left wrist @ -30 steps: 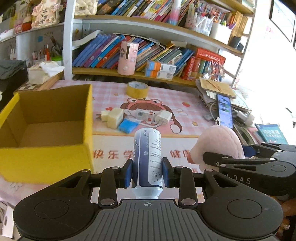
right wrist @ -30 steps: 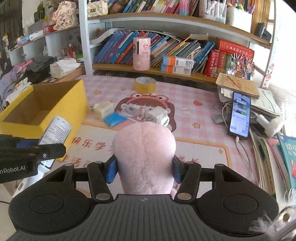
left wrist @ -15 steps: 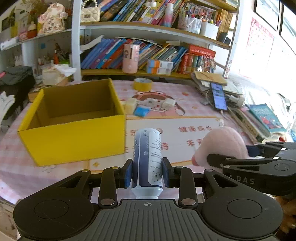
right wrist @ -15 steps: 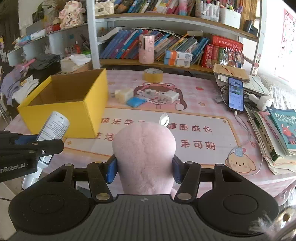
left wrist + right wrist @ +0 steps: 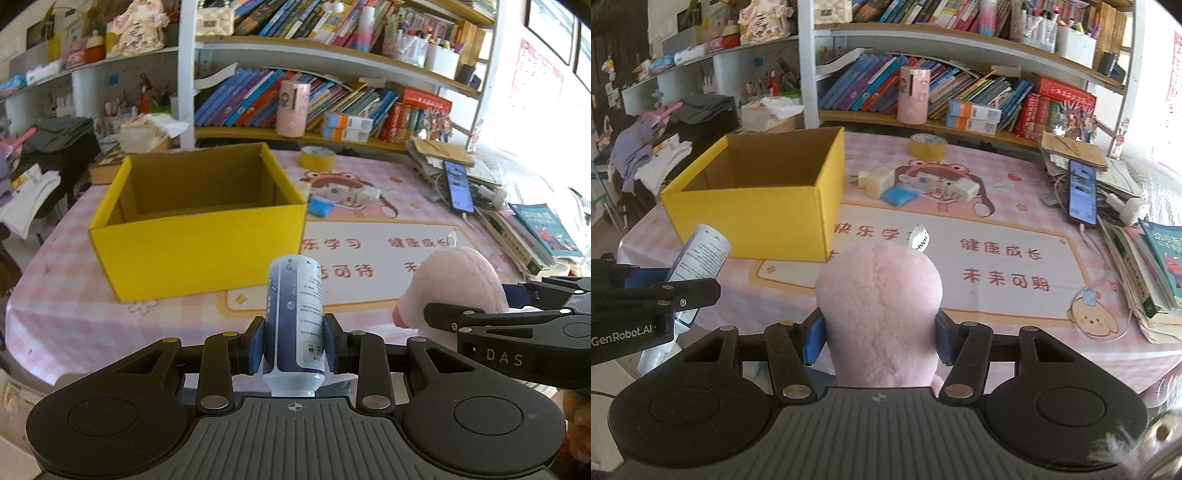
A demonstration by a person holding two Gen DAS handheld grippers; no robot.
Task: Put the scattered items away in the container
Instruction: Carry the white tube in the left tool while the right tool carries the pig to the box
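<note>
My left gripper (image 5: 294, 349) is shut on a white and blue bottle (image 5: 295, 314), held upright above the table's near edge. An open yellow cardboard box (image 5: 199, 225) stands ahead and to the left, empty as far as I can see. My right gripper (image 5: 881, 338) is shut on a pink plush toy (image 5: 879, 306) with a white tag; that toy (image 5: 458, 288) also shows at the right of the left wrist view. The bottle (image 5: 701, 254) appears at the left of the right wrist view, near the box (image 5: 757, 206).
Beyond the box lie white chargers (image 5: 875, 181), a blue pack (image 5: 899, 195) and a tape roll (image 5: 928, 146) on the pink cartoon mat. A phone (image 5: 1081, 192) with cables, papers and books crowd the right side. Bookshelves stand behind the table.
Both grippers have pulled back from the table with their loads, so the box and mat look smaller and farther. The grips on the bottle and the plush toy are unchanged.
</note>
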